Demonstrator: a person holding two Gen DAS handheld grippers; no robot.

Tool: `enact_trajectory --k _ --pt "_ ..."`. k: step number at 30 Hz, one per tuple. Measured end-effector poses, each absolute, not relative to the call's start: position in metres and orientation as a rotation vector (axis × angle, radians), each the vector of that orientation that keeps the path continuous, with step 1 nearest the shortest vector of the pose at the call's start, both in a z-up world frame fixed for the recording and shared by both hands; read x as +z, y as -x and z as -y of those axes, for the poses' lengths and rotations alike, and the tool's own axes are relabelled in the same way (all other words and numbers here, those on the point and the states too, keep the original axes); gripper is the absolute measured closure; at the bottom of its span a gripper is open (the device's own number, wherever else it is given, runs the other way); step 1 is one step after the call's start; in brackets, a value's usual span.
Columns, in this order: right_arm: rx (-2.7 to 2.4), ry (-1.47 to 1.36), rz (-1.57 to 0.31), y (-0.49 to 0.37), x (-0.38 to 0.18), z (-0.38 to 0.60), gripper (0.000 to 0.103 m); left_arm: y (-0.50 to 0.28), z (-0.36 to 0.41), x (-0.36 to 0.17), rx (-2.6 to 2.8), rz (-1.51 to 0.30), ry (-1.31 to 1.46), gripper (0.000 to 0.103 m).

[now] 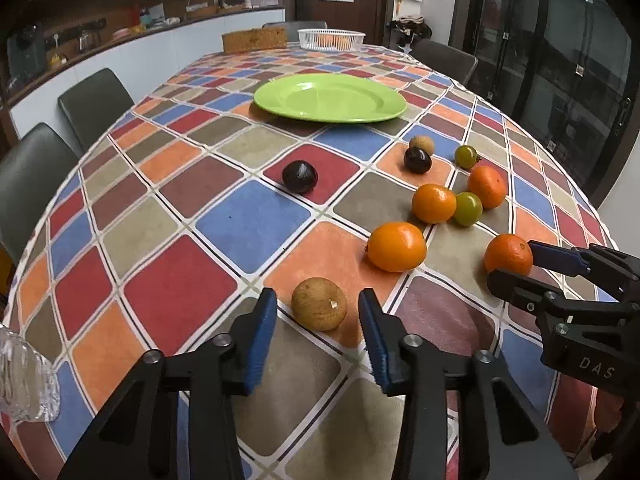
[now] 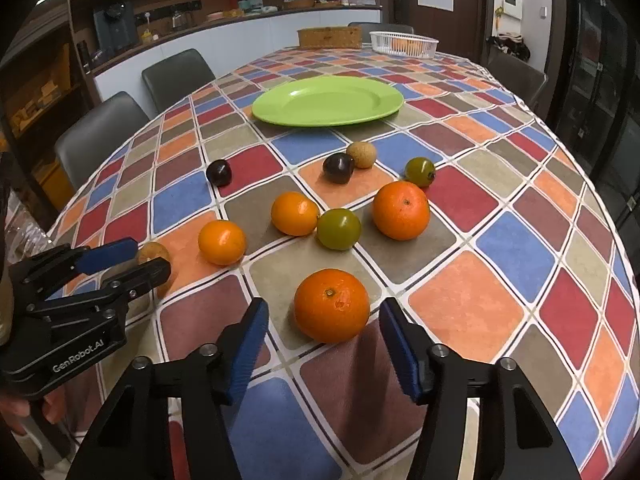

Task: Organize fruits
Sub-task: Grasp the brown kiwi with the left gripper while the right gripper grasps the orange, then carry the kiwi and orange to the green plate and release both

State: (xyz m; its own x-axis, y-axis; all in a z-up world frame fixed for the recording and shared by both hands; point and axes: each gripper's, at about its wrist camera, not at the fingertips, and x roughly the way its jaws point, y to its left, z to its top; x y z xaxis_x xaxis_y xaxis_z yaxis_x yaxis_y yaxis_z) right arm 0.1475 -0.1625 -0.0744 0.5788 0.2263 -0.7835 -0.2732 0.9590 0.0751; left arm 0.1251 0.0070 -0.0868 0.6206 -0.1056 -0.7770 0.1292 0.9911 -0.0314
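Checked tablecloth (image 1: 248, 224) in red, blue, orange and tan squares covers a long dining table, with grey chairs, a counter and dark glass doors around it. Both grippers are at the reaching-in step. The left gripper (image 1: 318, 316) has its blue pads spread either side of a tan, rough-skinned round fruit (image 1: 319, 303), not yet touching it. The right gripper (image 2: 324, 322) likewise brackets a bright orange mandarin (image 2: 332, 305), gaps showing on both sides. Next, I'd judge, each must close gently (round fruit rolls) and carry its catch to the empty lime-green plate (image 1: 330, 97) farther along. More mandarins, green tomatoes and dark plums lie scattered between; a white basket (image 1: 330, 38) sits at the far end.
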Motion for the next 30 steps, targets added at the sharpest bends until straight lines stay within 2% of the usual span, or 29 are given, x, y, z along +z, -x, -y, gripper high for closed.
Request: enact_trajectory --k 4,10,30 --pt "0.297 0.053 -0.922 -0.152 -0.077 0.162 0.054 -0.128 -0.008 -0.090 -0.137 -0.912 -0.014 0.074" --pt "0.292 0.037 -0.935 -0.157 -0.079 0.165 0.061 -0.128 -0.008 -0.090 -0.136 -0.915 -0.006 0.074" --pt "0.369 0.022 -0.861 -0.148 -0.049 0.166 0.062 -0.123 0.002 -0.053 -0.168 -0.830 0.002 0.074"
